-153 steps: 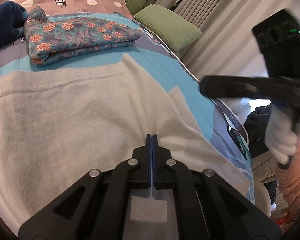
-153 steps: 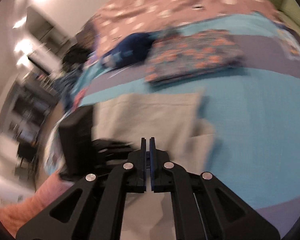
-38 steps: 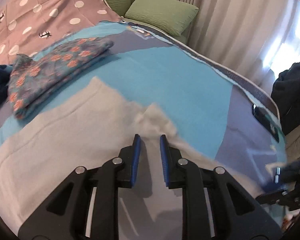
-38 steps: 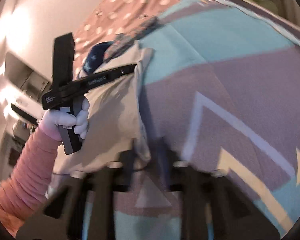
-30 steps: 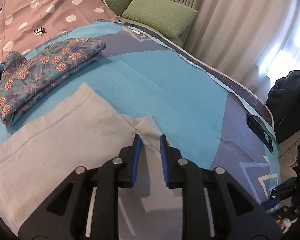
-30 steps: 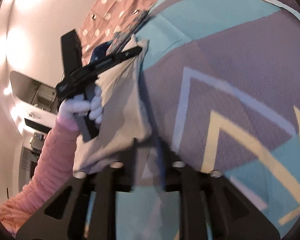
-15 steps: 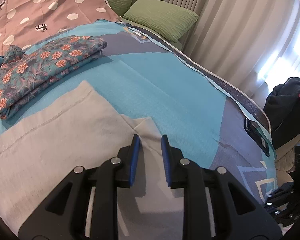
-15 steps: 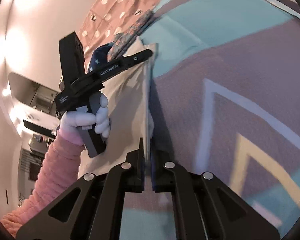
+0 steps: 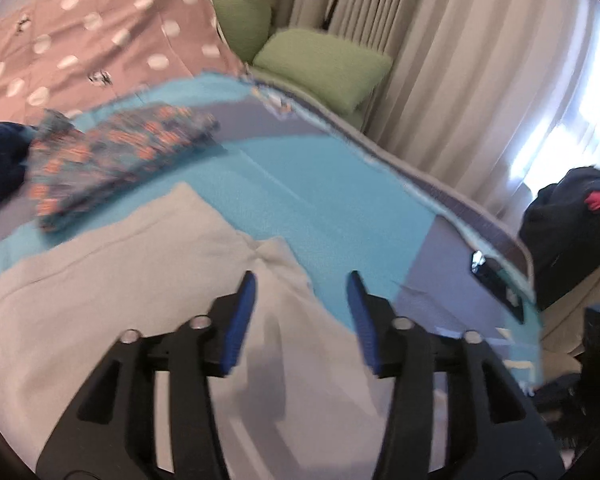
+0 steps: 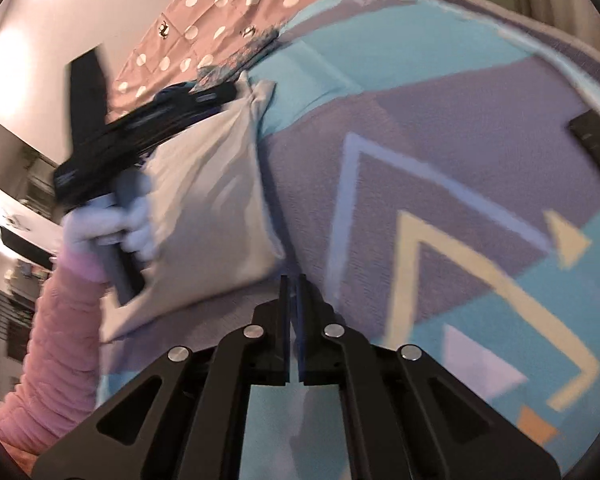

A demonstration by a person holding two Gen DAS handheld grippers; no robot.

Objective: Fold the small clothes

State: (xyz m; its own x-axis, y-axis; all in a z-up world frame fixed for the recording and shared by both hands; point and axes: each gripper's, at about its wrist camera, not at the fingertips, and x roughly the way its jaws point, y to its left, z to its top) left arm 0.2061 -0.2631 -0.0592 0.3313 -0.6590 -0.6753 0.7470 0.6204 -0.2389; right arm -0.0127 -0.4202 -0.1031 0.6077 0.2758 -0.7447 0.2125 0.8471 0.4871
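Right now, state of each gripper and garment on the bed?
left gripper: jaws opening, nothing pinched, over the cloth's corner
right gripper: shut, empty, just off the cloth's edge
cream flat cloth garment: lying flat on the bedspread
blue floral garment: folded, lying beyond the cream one

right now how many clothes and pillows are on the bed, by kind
Cream cloth garment lying flat: 1
Folded teal floral garment: 1
Dark navy garment, at the left edge of the left wrist view: 1
Green pillows: 2
Total: 5
The dark clothes heap sits off the bed, so it is not counted.
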